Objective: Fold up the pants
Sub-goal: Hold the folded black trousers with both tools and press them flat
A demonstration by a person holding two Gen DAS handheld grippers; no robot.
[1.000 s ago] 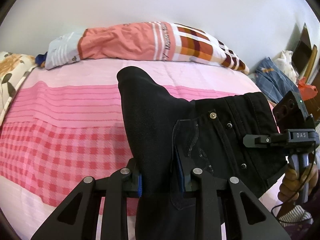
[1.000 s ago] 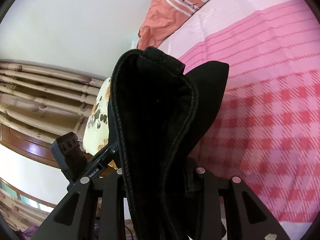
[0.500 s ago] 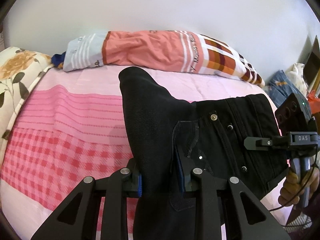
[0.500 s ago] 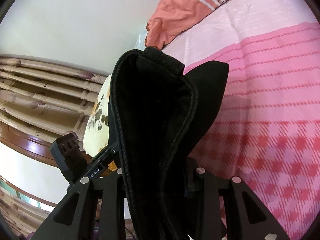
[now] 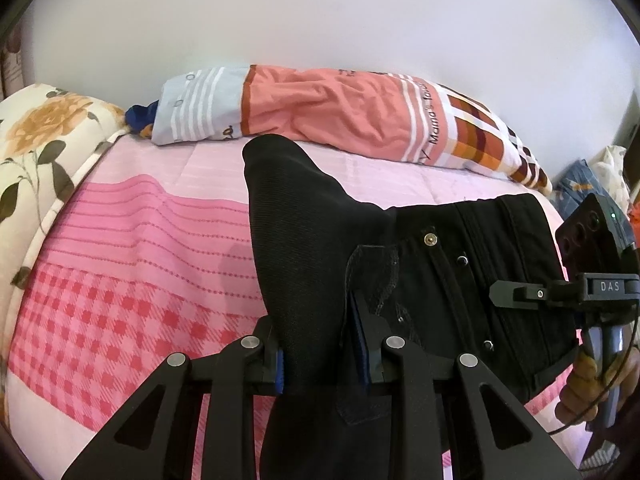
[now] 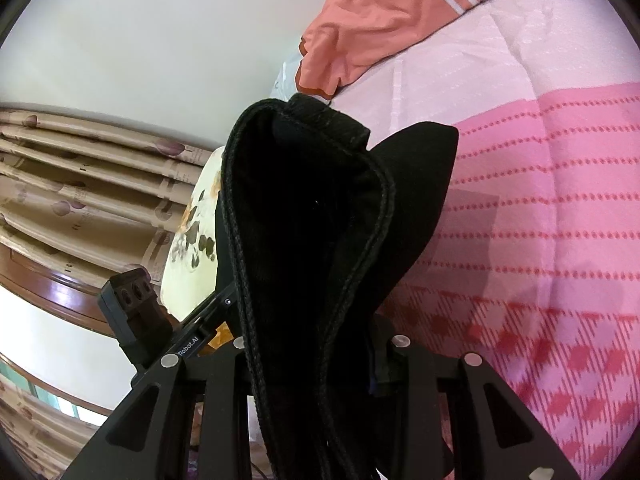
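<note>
Black pants [image 5: 320,264] held bunched above pink bedspread [image 5: 132,248], off its surface. Left gripper [image 5: 320,356] clamped on fabric fold; right gripper [image 6: 316,356] clamped on hemmed edge. Pillow [image 5: 340,116] behind, against wall.

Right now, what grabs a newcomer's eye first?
The black denim pants, bunched and lifted mid-frame, clamped by the left gripper and the right gripper. Beneath spreads the pink striped-and-checked bedsheet. Along the far wall lies a long salmon patchwork pillow.
</note>
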